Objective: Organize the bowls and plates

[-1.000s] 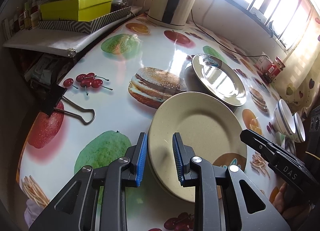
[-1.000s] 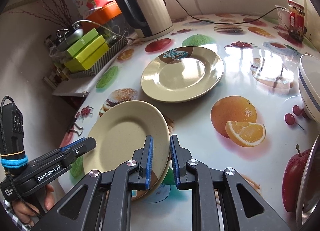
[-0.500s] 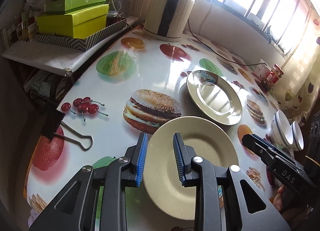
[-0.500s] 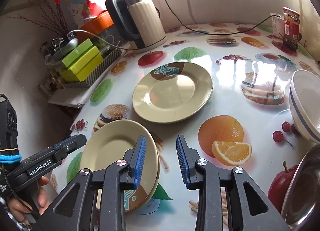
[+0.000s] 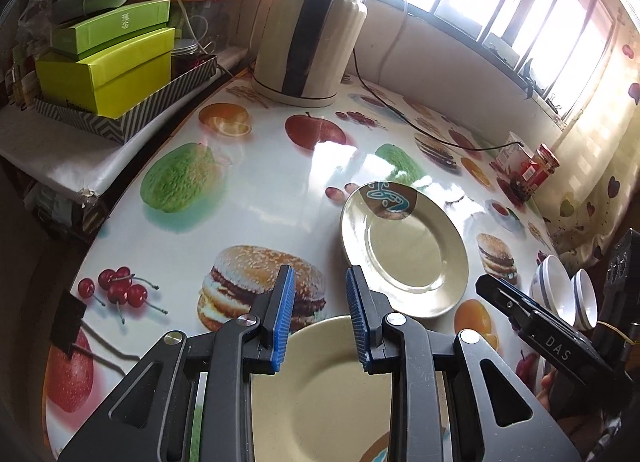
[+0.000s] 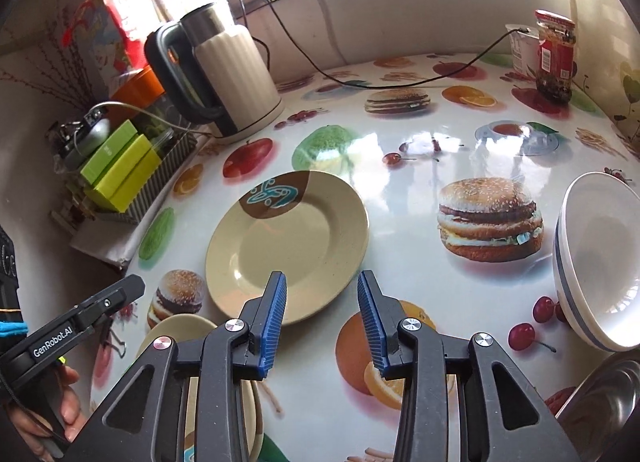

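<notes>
Close in front of both grippers, cream plates (image 5: 320, 398) (image 6: 180, 332) lie stacked on the fruit-print table. Another cream plate (image 5: 404, 250) (image 6: 288, 246) with a brown and teal patch sits alone farther in. My left gripper (image 5: 320, 318) hovers open over the stack's far rim and holds nothing. My right gripper (image 6: 323, 318) is opening its jaws with nothing between them; it hangs over the near rim of the lone plate. White bowls with blue stripes (image 5: 556, 294) (image 6: 596, 262) stand nested on the right.
A cream kettle (image 5: 308, 34) (image 6: 224, 74) stands at the back, its cable trailing across the table. Green boxes (image 5: 108, 66) fill a striped tray on a side shelf. A red-lidded jar (image 6: 554, 50), a steel dish (image 6: 600, 402) and a binder clip (image 5: 72, 326) are also here.
The right gripper let go of the near plate's rim and opened. Both grippers drew back and rose, so the stacked plates slid low in both views.
</notes>
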Demonstrator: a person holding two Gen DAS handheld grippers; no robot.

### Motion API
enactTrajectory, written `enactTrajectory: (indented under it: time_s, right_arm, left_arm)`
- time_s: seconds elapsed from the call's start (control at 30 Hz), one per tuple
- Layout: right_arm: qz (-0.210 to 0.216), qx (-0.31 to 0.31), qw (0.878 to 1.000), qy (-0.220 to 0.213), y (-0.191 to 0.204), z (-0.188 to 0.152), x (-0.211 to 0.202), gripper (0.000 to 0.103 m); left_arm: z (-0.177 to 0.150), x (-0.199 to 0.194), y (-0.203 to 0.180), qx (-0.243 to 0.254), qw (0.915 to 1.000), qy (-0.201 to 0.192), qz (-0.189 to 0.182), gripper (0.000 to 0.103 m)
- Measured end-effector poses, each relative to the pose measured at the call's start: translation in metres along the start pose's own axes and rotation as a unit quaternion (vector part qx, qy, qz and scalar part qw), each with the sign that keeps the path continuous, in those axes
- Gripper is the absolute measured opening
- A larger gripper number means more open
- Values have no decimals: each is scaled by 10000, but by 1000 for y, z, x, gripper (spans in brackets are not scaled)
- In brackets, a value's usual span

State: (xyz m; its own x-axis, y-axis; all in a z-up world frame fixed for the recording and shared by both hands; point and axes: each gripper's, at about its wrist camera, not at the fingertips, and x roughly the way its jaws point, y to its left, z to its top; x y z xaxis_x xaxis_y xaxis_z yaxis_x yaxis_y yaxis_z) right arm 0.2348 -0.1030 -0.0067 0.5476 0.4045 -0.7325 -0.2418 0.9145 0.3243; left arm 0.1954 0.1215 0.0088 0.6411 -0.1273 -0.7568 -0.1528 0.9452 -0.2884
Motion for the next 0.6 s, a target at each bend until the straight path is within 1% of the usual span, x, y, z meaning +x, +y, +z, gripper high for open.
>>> enactTrajectory:
  time_s: [0.2, 0.33, 0.47, 0.53, 0.6]
  right_arm:
    - [-78, 90, 9999, -12, -6, 14, 12, 37]
    - [-145, 83, 9999, 44, -9, 20, 21, 37]
    - [-201, 159, 9996, 91, -14, 22, 29, 37]
    - [-161, 225, 9995, 125, -16, 23, 33, 37]
    - [-99, 253, 9996, 116, -17, 24, 34, 37]
  left_arm:
    - [15, 21, -9, 139, 9998, 134, -50, 28]
    - [21, 34, -9, 58, 9997, 232, -60, 28]
    - [24, 46, -12, 99, 9995, 292, -37, 28]
    - [26, 51, -13, 107, 9994, 318, -69, 28]
    - [27, 56, -11, 10, 9993, 362, -88, 28]
